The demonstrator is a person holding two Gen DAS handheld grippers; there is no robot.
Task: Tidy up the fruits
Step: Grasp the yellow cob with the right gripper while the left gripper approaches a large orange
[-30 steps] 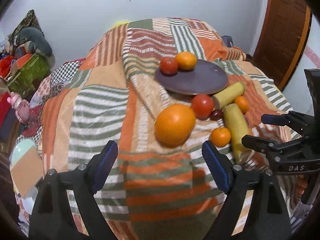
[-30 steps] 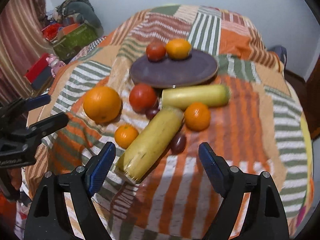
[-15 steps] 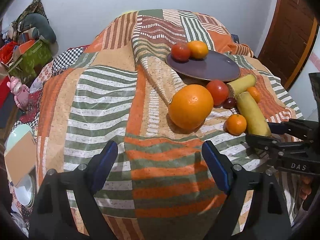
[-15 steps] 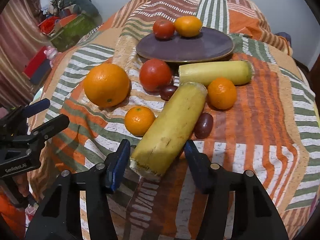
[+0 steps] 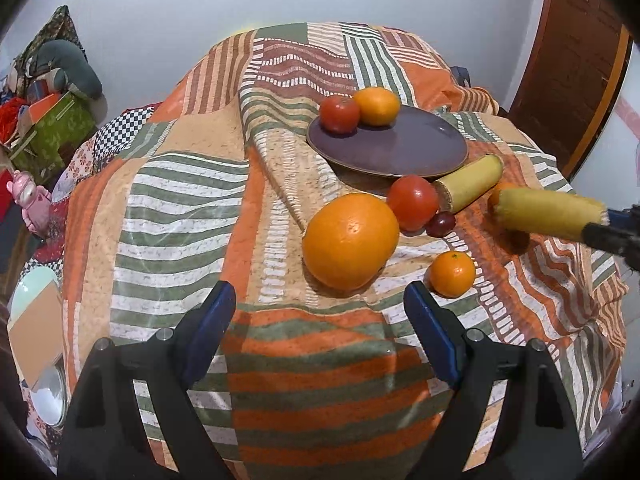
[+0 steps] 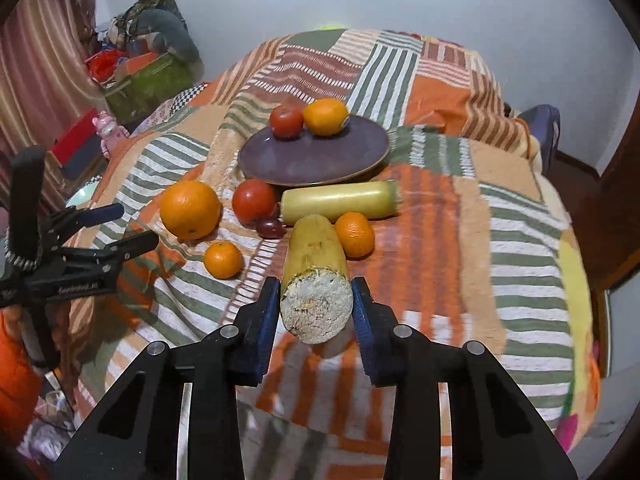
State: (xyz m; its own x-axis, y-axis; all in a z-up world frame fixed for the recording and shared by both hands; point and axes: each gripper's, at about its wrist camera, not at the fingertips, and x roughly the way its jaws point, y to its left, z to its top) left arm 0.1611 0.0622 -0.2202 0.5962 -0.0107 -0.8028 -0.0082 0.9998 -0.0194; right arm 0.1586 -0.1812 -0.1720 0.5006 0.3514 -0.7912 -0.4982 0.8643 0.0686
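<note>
Gripping a yellow cylinder fruit (image 6: 316,268) by its rough cut end, the right tongs (image 6: 316,312) are closed on it, lifted clear of the bed (image 6: 460,216). Its long axis points to 12 o'clock, straight toward the purple plate (image 6: 316,160), which lies beyond a second yellow cylinder (image 6: 340,203). The skin is smooth, the cut face pale and fibrous. The left tongs (image 5: 320,324) are spread wide and empty, the large orange (image 5: 350,240) just ahead at 12 o'clock. The plate already carries a tomato (image 6: 286,121) and an orange fruit (image 6: 326,117).

Left tool (image 6: 116,232) carries lettering — too blurred to read.
</note>
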